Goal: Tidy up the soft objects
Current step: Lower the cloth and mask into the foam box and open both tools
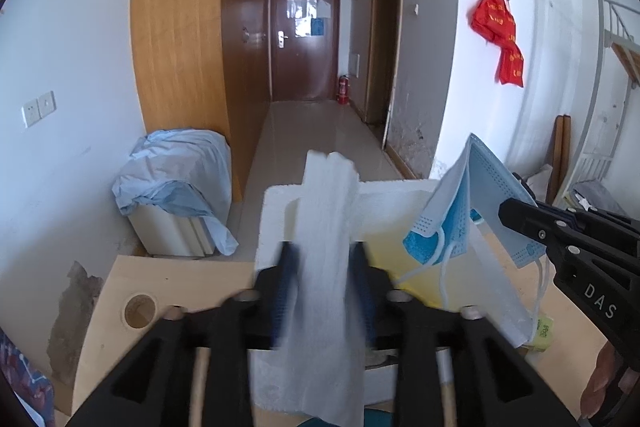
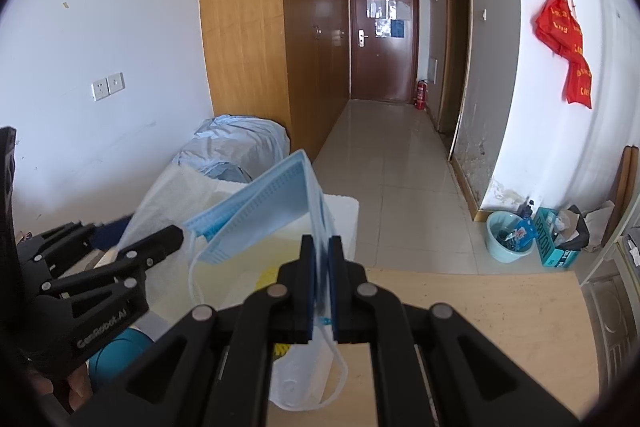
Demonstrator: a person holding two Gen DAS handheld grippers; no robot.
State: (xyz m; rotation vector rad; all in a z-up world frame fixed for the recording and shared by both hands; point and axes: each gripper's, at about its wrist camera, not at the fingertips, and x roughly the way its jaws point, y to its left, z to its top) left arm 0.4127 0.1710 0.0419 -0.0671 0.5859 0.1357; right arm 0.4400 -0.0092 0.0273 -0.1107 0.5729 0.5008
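White tissue [image 1: 326, 247] stands blurred in the gap between the left gripper's [image 1: 323, 281] blue pads [image 1: 285, 279], one end poking out past the fingertips and over the foam box [image 1: 276, 211], the other trailing back under the gripper body. Those jaws are parted with a visible gap on either side of the sheet, so nothing pinches it; my reading is that it is loose and dropping. Beyond the fingertips and a little lower, the box sits open on the desk [image 1: 168, 279].

Blue masks [image 2: 276, 207], a small folded stack, are clamped between the right gripper's [image 2: 320, 279] closed pads. Most of the stack fans up and to the left of the fingertips, while white ear loops [image 2: 338, 367] dangle beneath the fingers. From the left wrist view the masks hang just right of the tissue, above the box's right wall.

Risks, as I judge them:
- The tissue is light and long; released this far back, it may drape over the box's near rim or slide onto the desk rather than land inside
- It could catch on a pad and be dragged out when the left gripper withdraws
- The ear loops could snag the box edge or the left fingers, since both grippers crowd the same opening
- Only one edge of the stack is pinched, so an inner mask may slip free
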